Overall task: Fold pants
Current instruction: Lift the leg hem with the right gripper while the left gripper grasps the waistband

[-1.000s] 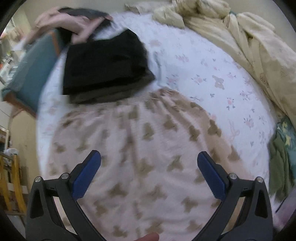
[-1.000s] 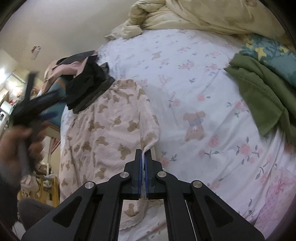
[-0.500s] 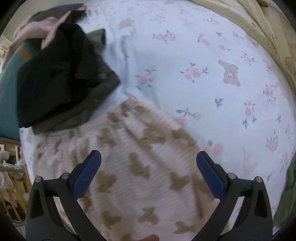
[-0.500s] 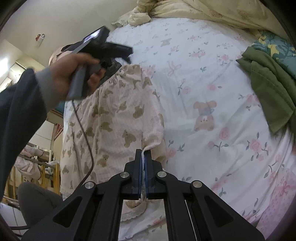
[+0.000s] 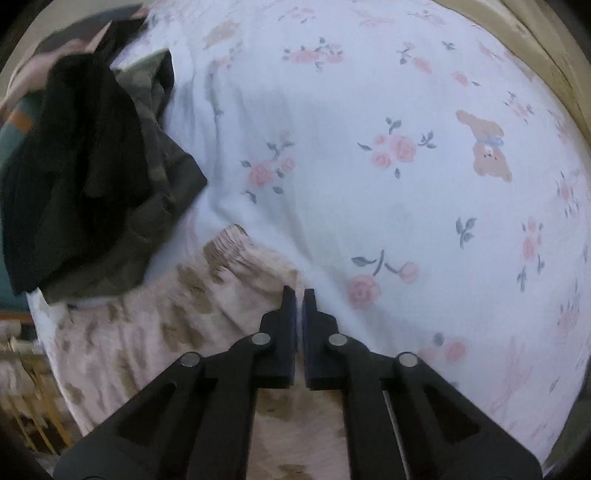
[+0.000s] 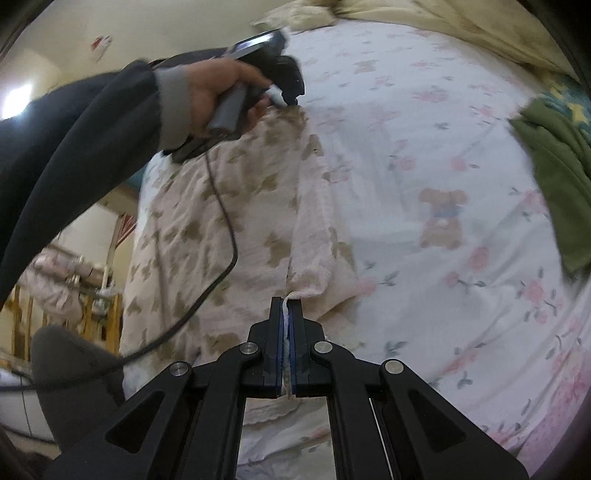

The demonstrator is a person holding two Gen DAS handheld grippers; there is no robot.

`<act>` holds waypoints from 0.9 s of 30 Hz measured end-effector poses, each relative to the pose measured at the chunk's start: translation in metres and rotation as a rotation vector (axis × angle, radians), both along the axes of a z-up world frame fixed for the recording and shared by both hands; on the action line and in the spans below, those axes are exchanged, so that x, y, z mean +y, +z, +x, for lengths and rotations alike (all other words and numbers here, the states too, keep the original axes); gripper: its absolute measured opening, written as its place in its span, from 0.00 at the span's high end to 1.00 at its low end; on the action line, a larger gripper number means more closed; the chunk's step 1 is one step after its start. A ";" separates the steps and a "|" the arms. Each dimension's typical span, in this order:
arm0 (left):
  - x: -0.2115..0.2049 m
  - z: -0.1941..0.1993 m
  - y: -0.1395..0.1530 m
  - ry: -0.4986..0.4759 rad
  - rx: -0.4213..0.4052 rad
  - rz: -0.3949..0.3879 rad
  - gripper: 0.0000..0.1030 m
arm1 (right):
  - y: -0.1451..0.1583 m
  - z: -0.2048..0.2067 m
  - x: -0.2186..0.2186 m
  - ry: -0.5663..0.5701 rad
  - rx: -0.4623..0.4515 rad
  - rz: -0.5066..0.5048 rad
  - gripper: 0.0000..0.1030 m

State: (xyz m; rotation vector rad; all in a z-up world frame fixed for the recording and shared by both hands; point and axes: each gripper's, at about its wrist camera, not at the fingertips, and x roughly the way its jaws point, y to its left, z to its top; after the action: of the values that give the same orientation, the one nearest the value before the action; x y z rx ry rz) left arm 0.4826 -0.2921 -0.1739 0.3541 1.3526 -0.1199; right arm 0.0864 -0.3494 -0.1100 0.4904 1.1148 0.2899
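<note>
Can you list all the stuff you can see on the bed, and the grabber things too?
pants: one, pale pink with brown bears, spread on the bed's near left side
bed sheet: one, white with pink roses and bears, covering the bed
dark clothes: a pile, black and camouflage green, beyond the pants' waistband
green garment: one, olive, at the bed's right edge
blanket: one, cream, bunched at the far end
left gripper: black, shut at the waistband corner; whether it pinches cloth is unclear
right gripper: black, shut on the pants' hem
left hand: one, grey cuff, holding the left gripper
</note>
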 end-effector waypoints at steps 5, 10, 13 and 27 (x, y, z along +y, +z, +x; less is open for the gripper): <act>0.020 -0.007 0.043 -0.058 -0.040 -0.047 1.00 | 0.014 -0.004 0.021 0.097 -0.070 0.024 0.99; 0.053 -0.014 0.088 -0.092 -0.099 -0.067 1.00 | 0.042 -0.010 0.043 0.189 -0.200 0.059 0.99; 0.082 -0.022 0.111 -0.094 -0.129 -0.074 1.00 | 0.056 -0.014 0.066 0.269 -0.263 0.077 0.99; 0.252 -0.037 0.149 -0.066 -0.208 -0.117 1.00 | 0.108 0.001 0.237 0.606 -0.355 0.091 0.99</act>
State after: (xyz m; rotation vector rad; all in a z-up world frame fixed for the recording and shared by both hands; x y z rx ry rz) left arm 0.4457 -0.0405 -0.0250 0.3039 1.1234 -0.2112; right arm 0.0876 -0.1120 -0.0016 0.1568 0.8802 0.9240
